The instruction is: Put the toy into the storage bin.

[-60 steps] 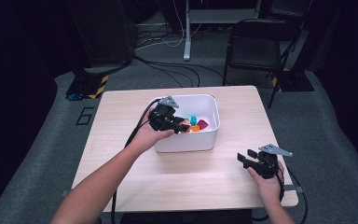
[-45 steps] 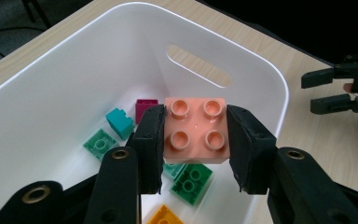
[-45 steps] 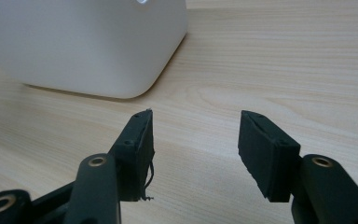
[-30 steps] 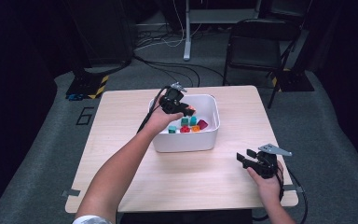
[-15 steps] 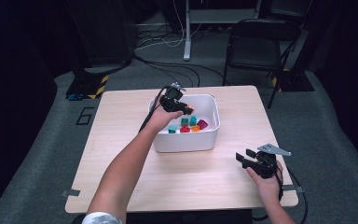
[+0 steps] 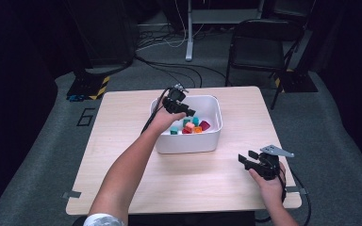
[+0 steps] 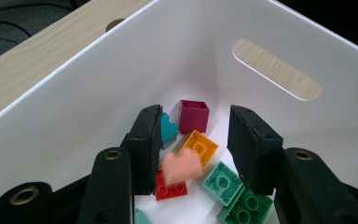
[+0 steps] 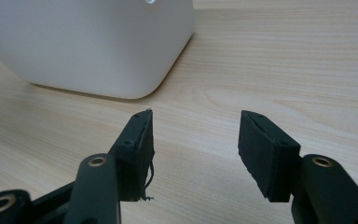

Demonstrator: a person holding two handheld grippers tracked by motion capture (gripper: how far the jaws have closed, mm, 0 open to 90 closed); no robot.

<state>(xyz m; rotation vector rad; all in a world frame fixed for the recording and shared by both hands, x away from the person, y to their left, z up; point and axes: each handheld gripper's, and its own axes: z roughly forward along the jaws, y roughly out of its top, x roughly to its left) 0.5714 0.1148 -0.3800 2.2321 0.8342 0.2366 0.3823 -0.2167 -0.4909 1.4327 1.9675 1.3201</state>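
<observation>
**Peach brick loose between open jaws over the white bin**

The left gripper (image 7: 193, 154) hangs inside the white bin (image 7: 98, 88) with its jaws spread apart. Between them, at lower centre of the left gripper view, sits a blurred peach brick (image 7: 181, 169); neither jaw appears to touch it, and the blur suggests it is loose in the air rather than held. Just beyond it lie a red brick (image 7: 170, 186), an orange brick (image 7: 199, 147), a magenta brick (image 7: 194, 115), a teal brick (image 7: 168, 129) and two green bricks (image 7: 235, 196) on the bin floor.

In the high view the left gripper (image 6: 181, 107) sits over the bin's left half, at upper centre of the frame. The right gripper (image 6: 257, 161) rests low at lower right over the table (image 6: 122, 141), jaws open and empty, well apart from the bin.

The brick looks light, rigid and smooth-sided plastic, so likely slippery. Pinching its flat opposite sides, not the studs, should hold best.
</observation>
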